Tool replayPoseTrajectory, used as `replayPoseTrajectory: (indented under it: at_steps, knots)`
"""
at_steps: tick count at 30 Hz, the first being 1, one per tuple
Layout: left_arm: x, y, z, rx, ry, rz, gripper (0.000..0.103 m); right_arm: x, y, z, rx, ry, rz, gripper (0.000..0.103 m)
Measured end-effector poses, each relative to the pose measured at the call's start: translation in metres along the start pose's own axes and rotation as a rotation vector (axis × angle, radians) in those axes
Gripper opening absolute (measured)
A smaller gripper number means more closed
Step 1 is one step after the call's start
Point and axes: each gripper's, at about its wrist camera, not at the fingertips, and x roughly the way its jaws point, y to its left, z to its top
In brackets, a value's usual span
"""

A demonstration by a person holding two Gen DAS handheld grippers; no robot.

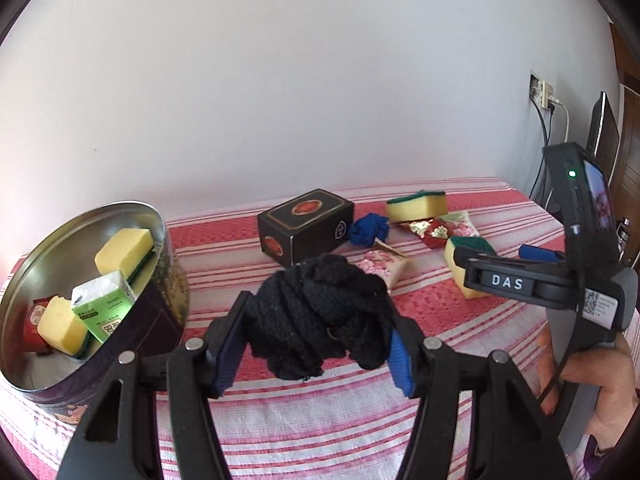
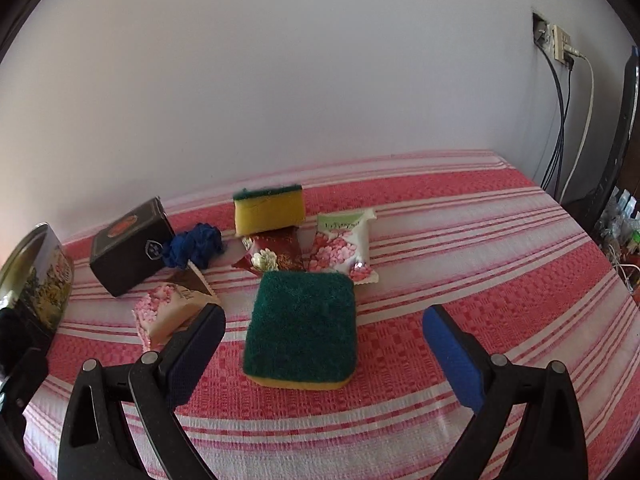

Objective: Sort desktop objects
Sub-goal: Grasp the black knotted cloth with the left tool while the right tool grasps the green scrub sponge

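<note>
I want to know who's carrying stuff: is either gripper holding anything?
The left gripper squeezes the black knitted bundle by its sides. The right gripper is open, holding nothing.

"DAS" in white letters on the right gripper point(image 1: 486, 256), other print unreadable

I'm looking into a room in someone's home: a desk point(image 2: 460, 248) under a red-and-white striped woven cloth, pushed up against a plain pale wall point(image 2: 280, 80). On my right there's a wall socket point(image 2: 560, 42) with cables point(image 2: 560, 128) trailing down beside a dark wooden door point(image 1: 630, 152), and the cloth carries household bits: kitchen sponges point(image 2: 300, 324), tissue packets point(image 2: 346, 246), a decorated round tin point(image 1: 120, 280).
</note>
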Motion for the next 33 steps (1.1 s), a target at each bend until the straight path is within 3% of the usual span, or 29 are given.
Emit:
replayPoseTrajectory:
  at_steps: [3, 4, 5, 9, 15, 22, 33]
  knots:
    - [0.004, 0.013, -0.004, -0.024, 0.001, 0.001, 0.06, 0.019, 0.008, 0.001, -0.009, 0.075, -0.051, 0.091]
    - [0.005, 0.015, -0.005, -0.029, 0.002, 0.003, 0.06, 0.024, 0.01, 0.001, -0.019, 0.098, -0.061, 0.071]
    - [0.006, 0.016, -0.004, -0.036, 0.002, -0.003, 0.06, 0.024, 0.01, 0.002, -0.01, 0.099, -0.025, 0.058]
    - [0.002, 0.017, -0.004, -0.033, -0.019, 0.015, 0.06, 0.013, 0.004, 0.0, 0.025, 0.068, 0.004, 0.058]
    - [-0.011, 0.011, -0.004, 0.015, -0.11, 0.095, 0.061, -0.062, 0.012, -0.016, 0.054, -0.282, 0.181, 0.058]
    - [-0.002, 0.012, -0.009, 0.022, -0.082, 0.128, 0.061, -0.105, 0.048, -0.04, -0.059, -0.438, 0.181, 0.058]
    - [-0.003, 0.018, -0.012, -0.01, -0.074, 0.143, 0.06, -0.12, 0.054, -0.054, -0.112, -0.438, 0.202, 0.059]
